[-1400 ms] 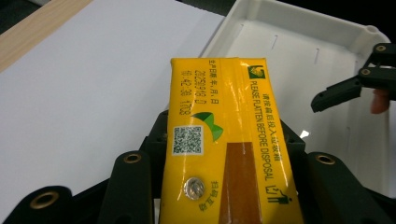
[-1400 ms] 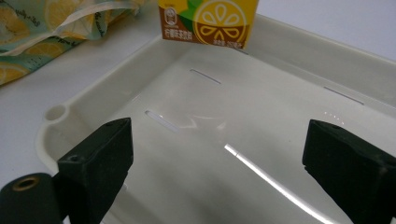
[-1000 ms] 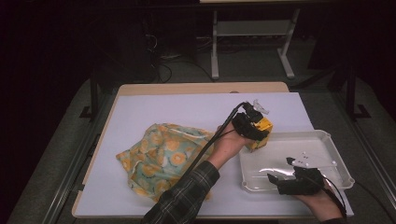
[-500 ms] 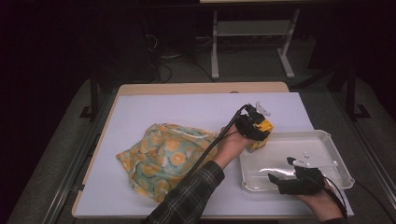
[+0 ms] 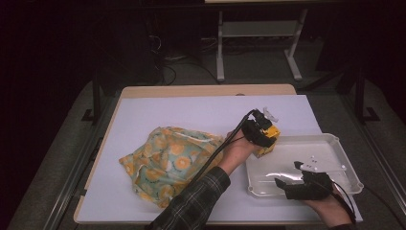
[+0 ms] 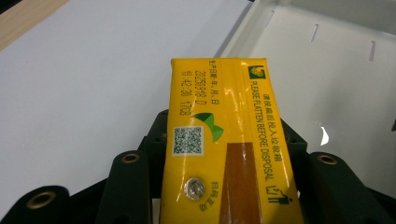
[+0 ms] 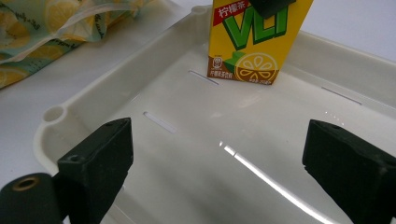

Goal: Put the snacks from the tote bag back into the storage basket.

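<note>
Pinching yellow drink carton (image 6: 224, 140) upright in left tool (image 5: 261, 132) at far-left corner of white tray (image 5: 344, 153), right tool (image 5: 306, 184) spread empty at near edge.

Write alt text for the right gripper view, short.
The right gripper hangs with its two black jaws wide apart over a white plastic tray. At the tray's far side a yellow lemon tea carton stands upright, gripped at its top by a black jaw. A lemon-print cloth bag lies beyond the tray's corner.
</note>
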